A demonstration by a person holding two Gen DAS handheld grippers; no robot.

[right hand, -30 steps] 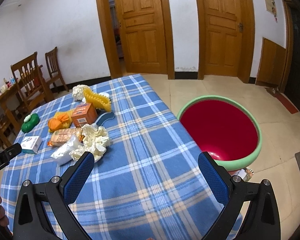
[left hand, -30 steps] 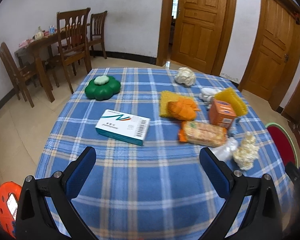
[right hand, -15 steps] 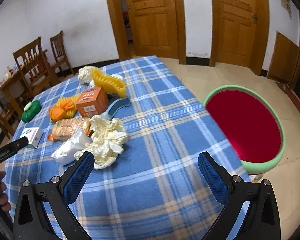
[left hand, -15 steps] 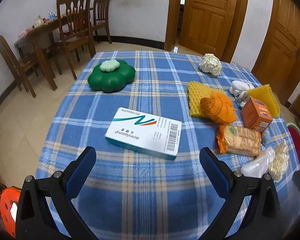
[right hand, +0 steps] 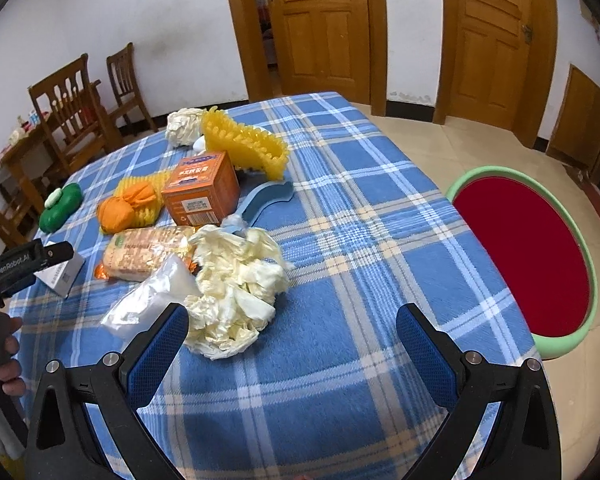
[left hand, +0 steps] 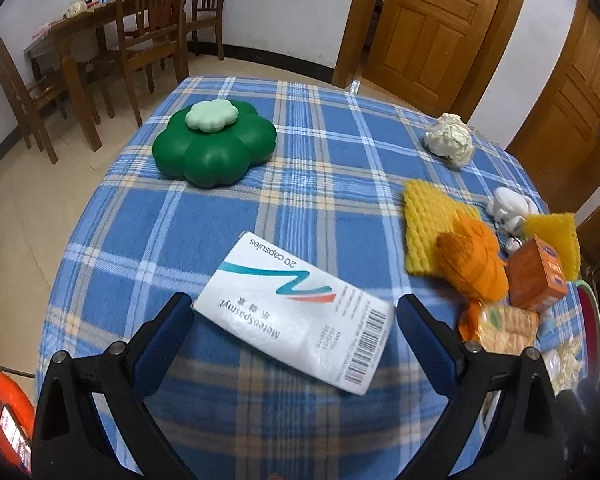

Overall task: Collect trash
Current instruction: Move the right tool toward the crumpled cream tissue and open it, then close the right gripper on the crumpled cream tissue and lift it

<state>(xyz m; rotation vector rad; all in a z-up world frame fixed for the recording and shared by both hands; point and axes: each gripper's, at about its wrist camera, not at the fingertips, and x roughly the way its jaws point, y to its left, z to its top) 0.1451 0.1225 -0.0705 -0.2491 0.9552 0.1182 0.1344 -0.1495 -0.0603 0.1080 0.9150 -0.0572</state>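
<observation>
- Hovering low over the blue plaid table [left hand: 308, 152], the left gripper [left hand: 294, 322] is holding its fingers wide apart, one on each side of the white capsule box [left hand: 296, 306] without touching it
- Lying flat and skewed, the box is presenting its long diagonal to the jaws; closing on it as it lies is likely to catch a corner and spin or skid it on the fuzzy cloth
- Sitting thin on the cloth, the box is also giving the pads little wall to bite, so a shallow close could snag the fabric and drag it
- Waiting over the near right part of the table, the right gripper [right hand: 292, 340] is spread open too, gripping nothing, with the crumpled cream paper wad [right hand: 236, 284] just ahead of its left pad
- Crowding together beyond that wad are a clear plastic bag [right hand: 148, 300], a cracker packet [right hand: 144, 254], an orange carton [right hand: 202, 196] and yellow foam netting [right hand: 244, 148]; a wide sweep there risks knocking neighbours along
- Standing on the floor just off the table's right edge, the red basin with a green rim [right hand: 532, 256] is, I judge, where the rubbish goes
- Running bare between the clutter and that edge, the cloth is leaving open room for carrying; the green flower-shaped cushion [left hand: 214, 144] is sitting well clear of the box
</observation>
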